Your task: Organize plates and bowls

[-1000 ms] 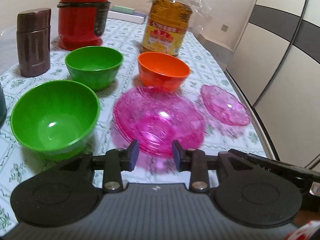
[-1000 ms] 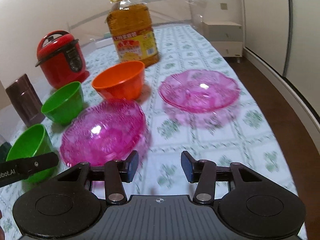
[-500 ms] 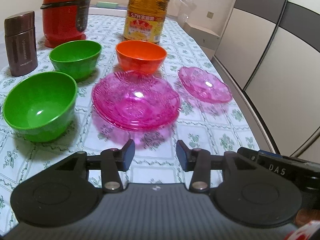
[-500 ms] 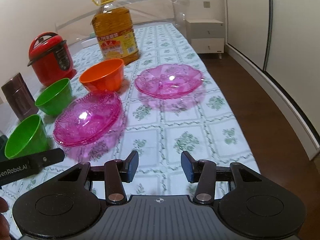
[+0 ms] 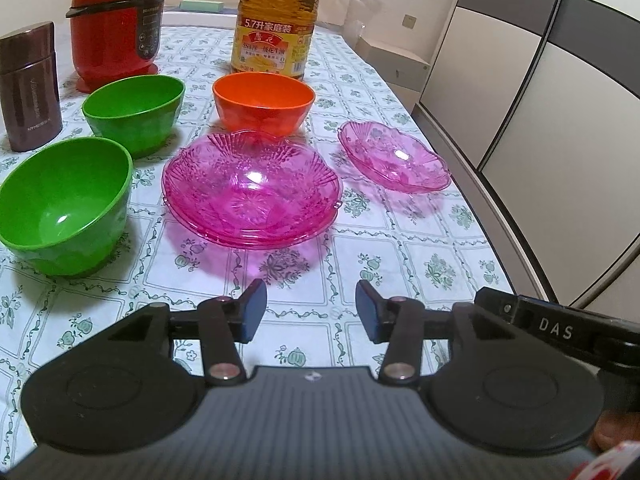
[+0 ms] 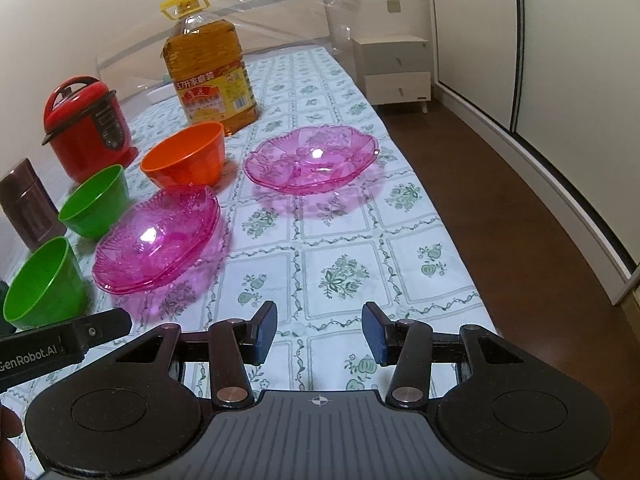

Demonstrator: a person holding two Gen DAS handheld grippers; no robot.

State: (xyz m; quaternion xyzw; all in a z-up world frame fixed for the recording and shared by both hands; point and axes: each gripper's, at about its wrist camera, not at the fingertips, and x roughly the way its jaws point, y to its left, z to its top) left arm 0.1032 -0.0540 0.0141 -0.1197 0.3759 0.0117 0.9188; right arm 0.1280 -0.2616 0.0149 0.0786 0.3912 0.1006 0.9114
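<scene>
The left gripper (image 5: 311, 311) has just been opening, empty; the right gripper (image 6: 319, 332) hangs parted, empty. Stacked pink glass plates (image 5: 252, 188) sit on the tablecloth (image 5: 400, 264) between the green bowl (image 5: 64, 204) and a lone pink plate (image 5: 394, 156).

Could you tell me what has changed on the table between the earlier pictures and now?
The left claw has backed away from the stacked pink plates, its jaws having just been opening with nothing between them. The right claw has also drawn back, open and empty. The single pink plate, bowls and other items have not moved.
</scene>
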